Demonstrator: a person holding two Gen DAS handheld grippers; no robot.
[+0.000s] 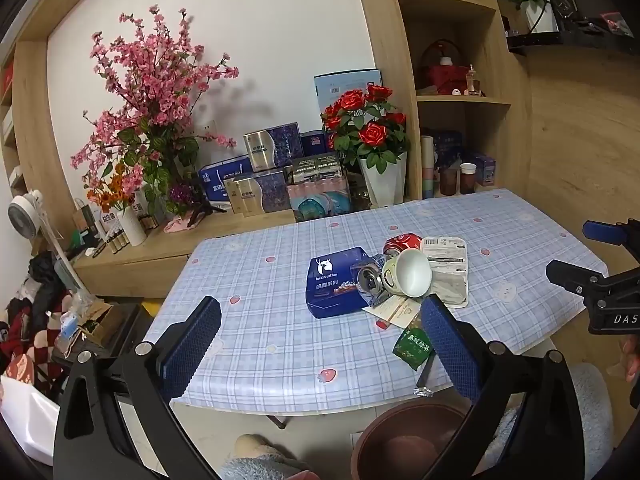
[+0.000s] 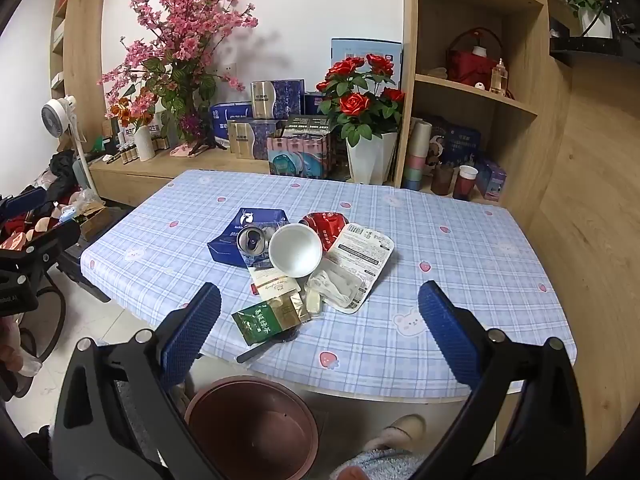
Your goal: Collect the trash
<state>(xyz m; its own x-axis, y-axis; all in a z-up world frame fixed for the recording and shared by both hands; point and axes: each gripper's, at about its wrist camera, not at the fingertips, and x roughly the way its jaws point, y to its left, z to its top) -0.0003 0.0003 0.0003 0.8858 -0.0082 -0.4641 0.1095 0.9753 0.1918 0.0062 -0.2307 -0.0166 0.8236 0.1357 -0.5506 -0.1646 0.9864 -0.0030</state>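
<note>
We hold both tongs above the near edge of the tabletop (image 2: 460,248), which wears a pale blue checked cloth dotted with strawberries and bears. The left gripper (image 1: 320,344) has its blue pads spread wide with nothing between them. In the right wrist view it shows only as a black frame at the far left edge.

The trash sits in one heap near the middle of the tabletop, a little toward the near edge. Leftmost is a dark blue coffee box (image 2: 256,236) with a white deer logo, lying flat. Against its right side leans a crushed silver can (image 2: 250,240), its top facing us. Next comes a white paper bowl (image 2: 295,251), tipped on its side so that its empty inside faces us. Behind the bowl is a crumpled red can (image 2: 325,222). To the right lies a clear plastic tray (image 2: 352,268) with a printed white label peeled back. In front of the bowl lie a cream paper card (image 2: 274,285), a gold sachet (image 2: 290,308) and a green tea packet (image 2: 256,326), which reaches the near edge; a black utensil (image 2: 266,346) juts over that edge.

On the floor below the near edge stands a brown bin (image 2: 252,428), open and seemingly empty. The right gripper (image 2: 320,344) is likewise spread wide, holding nothing.
</note>
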